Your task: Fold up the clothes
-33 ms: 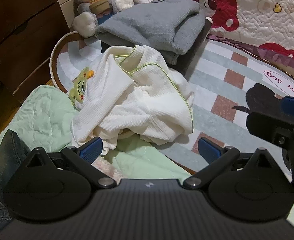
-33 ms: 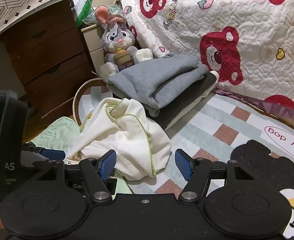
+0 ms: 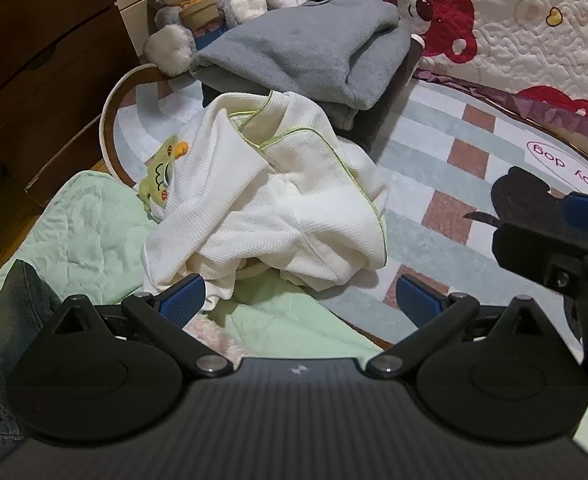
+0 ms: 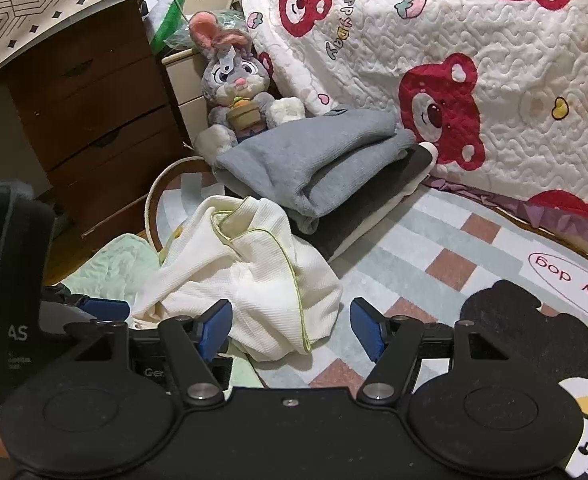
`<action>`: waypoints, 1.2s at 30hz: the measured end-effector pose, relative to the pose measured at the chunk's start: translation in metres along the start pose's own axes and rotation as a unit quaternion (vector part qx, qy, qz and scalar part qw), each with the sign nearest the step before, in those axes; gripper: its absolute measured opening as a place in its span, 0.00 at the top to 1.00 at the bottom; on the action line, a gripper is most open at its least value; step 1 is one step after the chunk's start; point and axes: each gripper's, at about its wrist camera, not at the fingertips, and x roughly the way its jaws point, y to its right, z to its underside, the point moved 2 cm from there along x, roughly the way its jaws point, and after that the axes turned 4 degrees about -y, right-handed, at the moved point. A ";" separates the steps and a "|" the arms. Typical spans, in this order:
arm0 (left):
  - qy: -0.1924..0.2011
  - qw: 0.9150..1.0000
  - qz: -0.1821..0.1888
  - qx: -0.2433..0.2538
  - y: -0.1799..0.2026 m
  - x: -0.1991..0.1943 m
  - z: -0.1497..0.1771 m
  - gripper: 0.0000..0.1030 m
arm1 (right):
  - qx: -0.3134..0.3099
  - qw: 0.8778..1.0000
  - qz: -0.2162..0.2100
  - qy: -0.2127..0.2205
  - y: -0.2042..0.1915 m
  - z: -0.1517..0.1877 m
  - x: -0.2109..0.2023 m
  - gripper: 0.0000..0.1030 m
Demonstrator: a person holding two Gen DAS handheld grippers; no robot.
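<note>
A crumpled white garment (image 3: 270, 200) with thin green piping and a frog patch lies heaped on the rug, partly over a pale green blanket (image 3: 94, 232). My left gripper (image 3: 300, 298) is open just short of the heap's near edge, holding nothing. In the right wrist view the same white garment (image 4: 246, 272) lies ahead, and my right gripper (image 4: 290, 330) is open at its lower right edge, empty. Behind the heap sits a folded grey sweater (image 3: 306, 48) on top of darker folded clothes. The right gripper's body (image 3: 566, 240) shows at the left view's right edge.
A plush rabbit (image 4: 238, 92) leans against a wooden chest of drawers (image 4: 94, 120). A quilt with red bears (image 4: 454, 80) hangs at the back right. The checked rug (image 3: 454, 160) spreads to the right. Dark jeans (image 3: 10, 320) lie at the lower left.
</note>
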 end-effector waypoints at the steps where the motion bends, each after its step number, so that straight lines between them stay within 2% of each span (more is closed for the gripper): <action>1: 0.001 1.000 0.001 0.000 0.000 0.000 0.000 0.00 | 0.002 1.000 -0.001 0.001 0.001 0.001 -0.001 0.32; 7: 0.005 1.000 0.004 0.001 0.001 -0.003 -0.002 0.00 | 0.014 1.000 -0.010 0.003 0.006 0.005 -0.004 0.31; 36: 0.004 1.000 0.009 0.006 0.002 -0.003 -0.001 0.00 | 0.015 1.000 0.008 -0.008 0.002 0.001 0.001 0.31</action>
